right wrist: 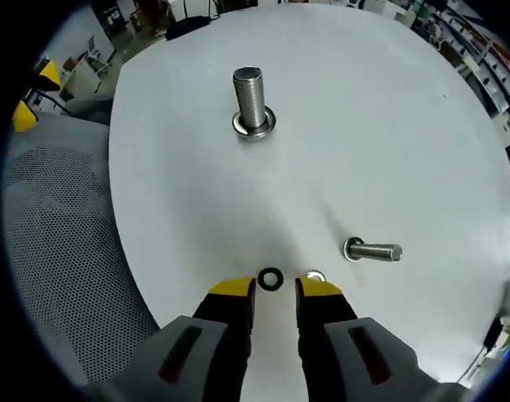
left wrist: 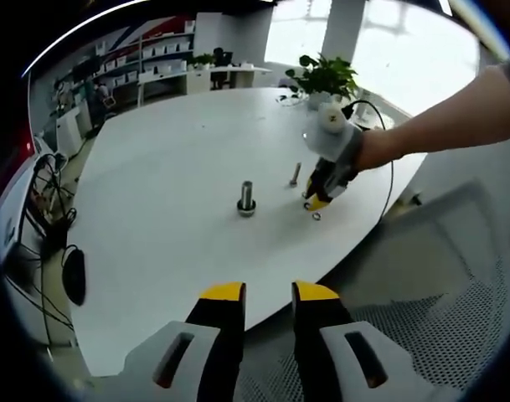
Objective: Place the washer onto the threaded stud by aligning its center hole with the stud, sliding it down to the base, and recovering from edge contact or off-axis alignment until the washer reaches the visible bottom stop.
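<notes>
White bench (right wrist: 388, 126): round top carrying all the parts; a mesh chair (right wrist: 62, 243) sits off its edge at the left of the right gripper view.
Threaded stud (right wrist: 249, 99): upright bolt, head down, upper centre of the right gripper view; also mid-frame in the left gripper view (left wrist: 246, 198). A ring or flange at its base looks like the bottom stop. Standing upright so a washer can drop over it.
Washer (right wrist: 270, 279): small dark ring lying flat on the bench, just ahead of and between the right fingers' yellow tips, bottom centre. Not on the stud, well apart from it.
Second washer (right wrist: 313, 275): shiny, just beside the right-hand fingertip, partly hidden.
Spare bolt (right wrist: 373, 250): lying on its side, right of centre, away from the stud.
Right gripper (right wrist: 275, 289): fingers parted a little, nothing held; lined up on the dark washer, likely set to pinch it. Seen from the left gripper view (left wrist: 319, 201) low over the bench, a person's hand on it.
Left gripper (left wrist: 268, 293): fingers a small gap apart, empty, held back off the bench edge at bottom of frame; seems idle, keeping out of the way.
Stage: judged pre-grasp; pickup, carry and hole alignment all not yet done.
Risk: thin flat washer may skid or tip when pinched.
</notes>
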Tool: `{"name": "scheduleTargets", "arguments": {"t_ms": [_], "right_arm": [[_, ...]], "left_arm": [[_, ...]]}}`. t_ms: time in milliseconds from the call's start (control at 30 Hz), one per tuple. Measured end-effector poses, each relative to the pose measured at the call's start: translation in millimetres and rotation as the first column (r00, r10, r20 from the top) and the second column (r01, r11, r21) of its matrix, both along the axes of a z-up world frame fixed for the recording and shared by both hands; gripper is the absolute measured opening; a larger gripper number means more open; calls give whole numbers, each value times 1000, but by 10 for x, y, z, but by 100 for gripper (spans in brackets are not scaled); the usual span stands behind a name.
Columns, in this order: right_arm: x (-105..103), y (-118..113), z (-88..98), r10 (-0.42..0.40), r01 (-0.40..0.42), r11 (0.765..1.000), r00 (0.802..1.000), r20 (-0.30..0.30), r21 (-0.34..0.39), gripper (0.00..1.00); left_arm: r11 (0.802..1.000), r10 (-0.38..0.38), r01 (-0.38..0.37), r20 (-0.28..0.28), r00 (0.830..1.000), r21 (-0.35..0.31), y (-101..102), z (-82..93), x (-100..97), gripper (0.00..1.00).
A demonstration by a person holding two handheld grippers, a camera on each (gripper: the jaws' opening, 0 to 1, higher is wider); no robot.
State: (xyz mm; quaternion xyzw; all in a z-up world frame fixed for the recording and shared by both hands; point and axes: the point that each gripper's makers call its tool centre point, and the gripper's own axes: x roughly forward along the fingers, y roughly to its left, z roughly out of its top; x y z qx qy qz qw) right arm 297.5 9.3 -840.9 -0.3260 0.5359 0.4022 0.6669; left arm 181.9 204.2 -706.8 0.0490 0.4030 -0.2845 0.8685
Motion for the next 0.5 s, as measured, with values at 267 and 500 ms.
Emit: {"name": "scheduleTargets", "arguments": {"t_ms": [267, 500], "right_arm": [[0, -24, 5, 32, -32, 999, 999, 4, -6, 20], [-31, 2, -8, 93, -93, 996, 995, 24, -8, 16]], "left_arm": [[1000, 0, 0, 2, 1000, -2, -6, 3, 3, 20], [1000, -1, 1, 1, 1000, -3, -8, 2, 1, 20]]}}
